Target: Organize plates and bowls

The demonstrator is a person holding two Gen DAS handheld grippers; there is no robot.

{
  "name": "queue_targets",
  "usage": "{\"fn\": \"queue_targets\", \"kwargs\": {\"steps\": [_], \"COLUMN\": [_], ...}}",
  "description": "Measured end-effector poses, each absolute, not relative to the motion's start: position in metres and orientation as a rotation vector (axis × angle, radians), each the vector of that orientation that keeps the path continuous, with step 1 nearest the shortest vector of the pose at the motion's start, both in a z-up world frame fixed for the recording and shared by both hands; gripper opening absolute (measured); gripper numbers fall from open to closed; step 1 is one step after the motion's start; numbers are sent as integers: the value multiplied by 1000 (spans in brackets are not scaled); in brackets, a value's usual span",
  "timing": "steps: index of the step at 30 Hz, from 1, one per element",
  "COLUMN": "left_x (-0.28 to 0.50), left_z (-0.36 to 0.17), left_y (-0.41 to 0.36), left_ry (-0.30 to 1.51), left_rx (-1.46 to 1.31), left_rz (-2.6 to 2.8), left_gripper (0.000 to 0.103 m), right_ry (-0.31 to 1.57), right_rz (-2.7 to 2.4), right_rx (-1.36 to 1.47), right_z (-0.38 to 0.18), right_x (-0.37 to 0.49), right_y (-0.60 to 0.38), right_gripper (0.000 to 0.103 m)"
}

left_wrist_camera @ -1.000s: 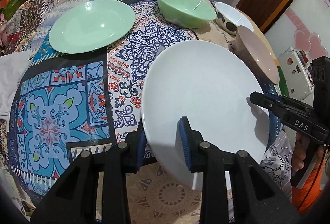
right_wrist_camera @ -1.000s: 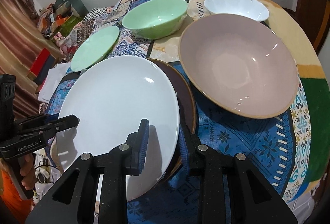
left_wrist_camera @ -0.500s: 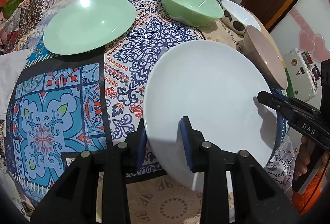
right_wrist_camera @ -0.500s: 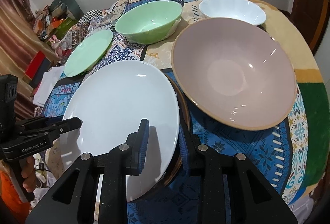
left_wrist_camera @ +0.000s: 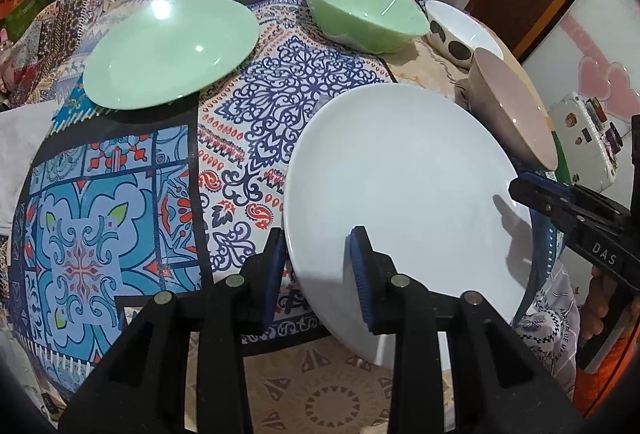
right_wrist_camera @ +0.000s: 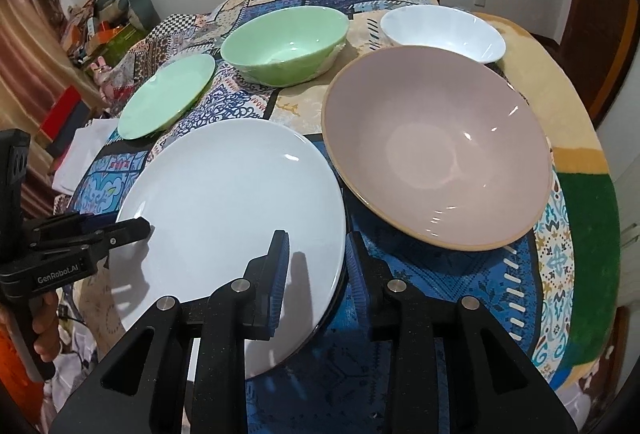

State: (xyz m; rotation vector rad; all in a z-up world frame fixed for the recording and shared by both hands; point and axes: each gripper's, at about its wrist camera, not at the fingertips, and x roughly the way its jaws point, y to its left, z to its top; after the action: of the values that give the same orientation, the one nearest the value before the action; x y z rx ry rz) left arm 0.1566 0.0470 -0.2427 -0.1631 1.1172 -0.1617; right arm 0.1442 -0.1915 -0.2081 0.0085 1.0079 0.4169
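A: What does the white plate (right_wrist_camera: 228, 210) look like?
B: Round, glossy, plain white, lying on a dark plate whose rim peeks out beneath, just beside the pink bowl (right_wrist_camera: 436, 146) on the cloth-covered counter (right_wrist_camera: 580, 218).
A: And the claws?
B: The left claw (left_wrist_camera: 318, 266) is clamped on the plate's near edge. The right claw (right_wrist_camera: 316, 266) straddles the opposite edge, its jaws opening.

Your surface (right_wrist_camera: 588, 218) wears a patchwork patterned cloth (left_wrist_camera: 120, 218). Take the pink bowl (right_wrist_camera: 436, 146) as landmark: behind it you see the white bowl (right_wrist_camera: 442, 32), behind-left the green bowl (right_wrist_camera: 284, 42), farther left the green plate (right_wrist_camera: 166, 96), just beside its near-left the white plate (right_wrist_camera: 228, 218).
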Motion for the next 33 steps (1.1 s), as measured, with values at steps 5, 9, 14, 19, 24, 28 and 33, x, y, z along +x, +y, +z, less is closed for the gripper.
{"fn": "queue_targets", "kwargs": {"steps": [5,9,14,19,24,28,33], "left_x": [145,137,132,136,153,167,192], "left_z": [-223,-201,-168,-143,-135,-139,-155], "left_y": [50,60,79,102,125,145,176], "left_ry": [1053,997,903,823,787,795,830], "left_rx": [-115,-107,-89,-91,-60,-72,-91], "left_rz": [-132,-115,-79,-40,15,34,70], "left_gripper": [43,51,76,87,90,91,91], "right_ry": [986,945,897,846,820,829,865], "right_rz": [435,449,481,522,553,572,594], "right_rx": [15,11,14,8,-24,-50,-94], "right_z": [-195,-181,-164,-146,-142,-148,-162], "right_x": [139,135,135,143,156,172,195], "right_y": [-191,-183,-167,-142,-111,-87,-57], "right_gripper": [35,44,59,64,64,64,64]}}
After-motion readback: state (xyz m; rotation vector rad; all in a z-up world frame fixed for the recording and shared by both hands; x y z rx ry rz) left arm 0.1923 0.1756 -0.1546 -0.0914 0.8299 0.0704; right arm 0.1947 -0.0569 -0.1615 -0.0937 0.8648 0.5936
